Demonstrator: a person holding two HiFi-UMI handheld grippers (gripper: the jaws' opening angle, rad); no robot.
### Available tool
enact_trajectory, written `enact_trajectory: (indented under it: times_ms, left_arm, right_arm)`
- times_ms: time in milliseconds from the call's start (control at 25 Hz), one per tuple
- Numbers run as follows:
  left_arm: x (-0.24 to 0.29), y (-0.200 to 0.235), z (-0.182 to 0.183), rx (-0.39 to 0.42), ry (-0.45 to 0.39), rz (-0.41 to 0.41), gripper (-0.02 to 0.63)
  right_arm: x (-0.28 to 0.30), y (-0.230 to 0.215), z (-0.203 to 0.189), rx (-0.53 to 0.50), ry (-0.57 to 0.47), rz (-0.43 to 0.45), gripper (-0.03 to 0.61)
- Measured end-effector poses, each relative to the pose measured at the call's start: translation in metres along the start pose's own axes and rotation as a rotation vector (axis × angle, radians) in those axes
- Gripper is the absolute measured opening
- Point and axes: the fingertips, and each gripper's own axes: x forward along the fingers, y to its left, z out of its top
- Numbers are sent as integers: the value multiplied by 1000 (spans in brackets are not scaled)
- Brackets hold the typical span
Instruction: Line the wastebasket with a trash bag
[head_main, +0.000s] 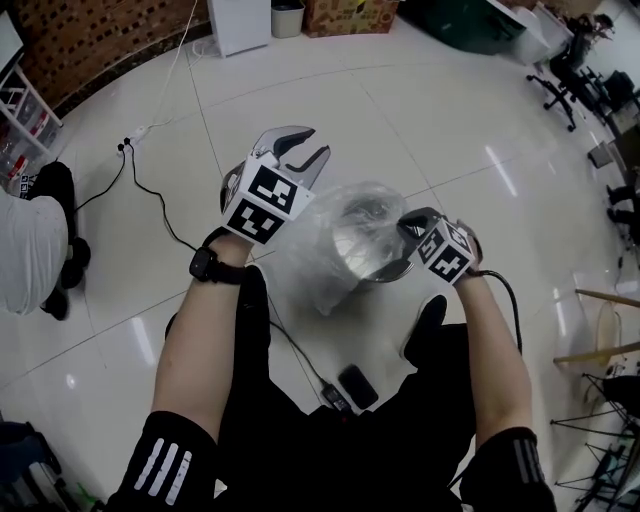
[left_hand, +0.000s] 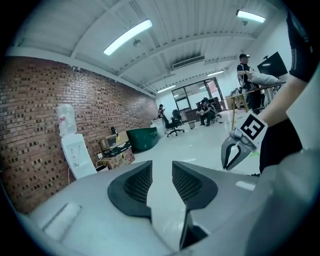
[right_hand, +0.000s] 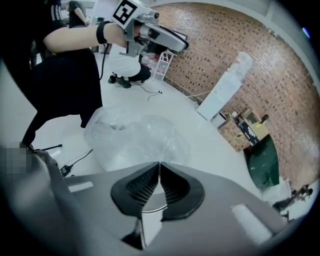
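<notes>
Pinching clear trash bag (head_main: 325, 262) film w/ jaws closed tight on it, the right gripper (right_hand: 159, 170) is holding the bag's edge at the wastebasket's (head_main: 366, 243) right rim, prob. to pull the mouth over it. The film is draping over the metal wastebasket. The left gripper (left_hand: 161, 172) is hovering above the wastebasket's left side, jaws apart & empty, likely readying to grab the opposite edge.
</notes>
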Motion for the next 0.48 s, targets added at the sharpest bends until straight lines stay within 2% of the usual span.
enact_trajectory:
  times_ms: [120,200,360,480]
  left_arm:
    - [9,-10,-1,31,25,-26,118]
    - [12,-15,2,49,31,-33,118]
    - [22,-28,11,65,35,-47,118]
    - [29,-35,5,78,58,-70,118]
  right_arm:
    - [29,12,-36,79,46,71,18]
    - [50,25,-51,93,76,122,18]
    - [88,45,-72,7,154,163,18]
    - [117,59,-78,-82,203,195,18]
